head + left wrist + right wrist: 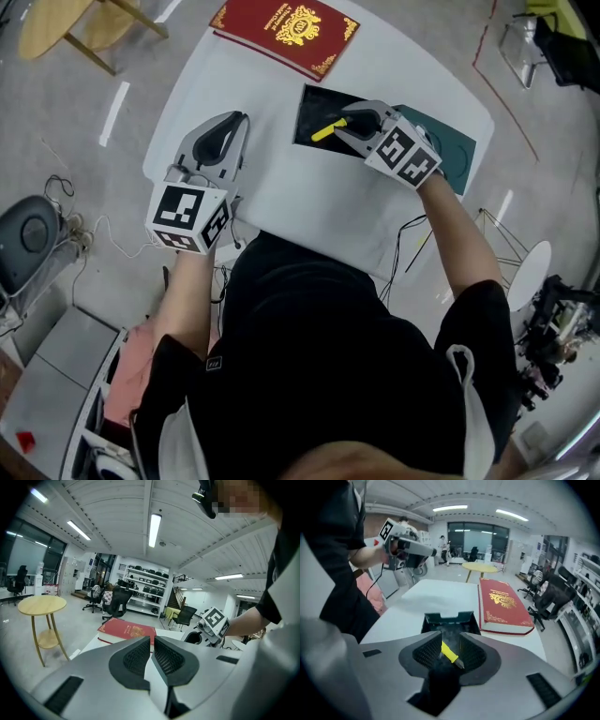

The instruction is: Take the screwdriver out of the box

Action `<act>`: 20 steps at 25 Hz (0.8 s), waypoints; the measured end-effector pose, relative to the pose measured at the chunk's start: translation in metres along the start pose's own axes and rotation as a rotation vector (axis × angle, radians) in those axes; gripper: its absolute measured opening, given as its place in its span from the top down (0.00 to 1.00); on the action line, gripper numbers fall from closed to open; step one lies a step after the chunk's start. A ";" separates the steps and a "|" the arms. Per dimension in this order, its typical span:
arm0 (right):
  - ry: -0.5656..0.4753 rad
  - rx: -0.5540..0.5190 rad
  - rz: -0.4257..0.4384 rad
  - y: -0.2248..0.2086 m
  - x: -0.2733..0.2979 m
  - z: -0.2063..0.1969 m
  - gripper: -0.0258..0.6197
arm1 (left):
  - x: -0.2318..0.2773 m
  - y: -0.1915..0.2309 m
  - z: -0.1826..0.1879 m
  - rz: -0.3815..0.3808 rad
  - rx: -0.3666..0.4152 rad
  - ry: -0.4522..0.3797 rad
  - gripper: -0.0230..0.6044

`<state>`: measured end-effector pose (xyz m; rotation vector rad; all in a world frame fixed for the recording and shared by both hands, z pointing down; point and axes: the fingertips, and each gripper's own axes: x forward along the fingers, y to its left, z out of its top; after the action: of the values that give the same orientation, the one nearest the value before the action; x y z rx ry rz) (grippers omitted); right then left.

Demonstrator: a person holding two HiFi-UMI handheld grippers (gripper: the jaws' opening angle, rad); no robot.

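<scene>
Tongs of our right gripper (449, 638) stand apart over the open box (449, 617); the screwdriver (449, 652), yellow in the handle and dark at the tip, lies slantwise in the gap between them; we see neither pad clamping it, so the grip is released, not grasping. In the head view the same yellow handle shows inside the black interior of the box, just beside the tong tips; whether it rests on the bottom we cannot tell. The gripper points down into the box from the near right, its marker cube (405, 155) above our wrist; a teal lid (461, 152) lies flat on the far side of that cube, touching the box.

The box sits on the white tabletop (300, 202), toward its right half; a red book (286, 33) with gold ornament lies at the far edge, apart from the box.

Our left gripper (152, 641) hangs over the left part of the tabletop, well apart from the box; its tongs are clenched together with nothing between them. They point toward the book. Beyond the tabletop a round wooden table (42, 604) stands on the grey floor (84, 141).
</scene>
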<state>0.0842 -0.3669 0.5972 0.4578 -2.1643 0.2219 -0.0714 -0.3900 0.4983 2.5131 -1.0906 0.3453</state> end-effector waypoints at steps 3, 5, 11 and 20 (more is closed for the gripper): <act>0.070 -0.105 0.068 0.005 0.015 -0.011 0.75 | 0.001 0.003 -0.006 0.009 -0.014 0.007 0.90; 0.109 -0.137 0.110 0.009 0.024 -0.017 0.74 | 0.000 0.006 -0.009 0.016 -0.023 0.011 0.90; 0.238 -0.269 0.140 0.013 0.043 -0.040 0.73 | -0.008 0.015 -0.016 0.046 -0.038 0.017 0.90; 0.303 -0.268 0.179 0.013 0.056 -0.053 0.76 | -0.028 0.022 -0.018 0.072 -0.063 -0.002 0.90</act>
<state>0.0883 -0.3511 0.6739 0.0708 -1.9006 0.0893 -0.1077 -0.3777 0.5091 2.4241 -1.1767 0.3225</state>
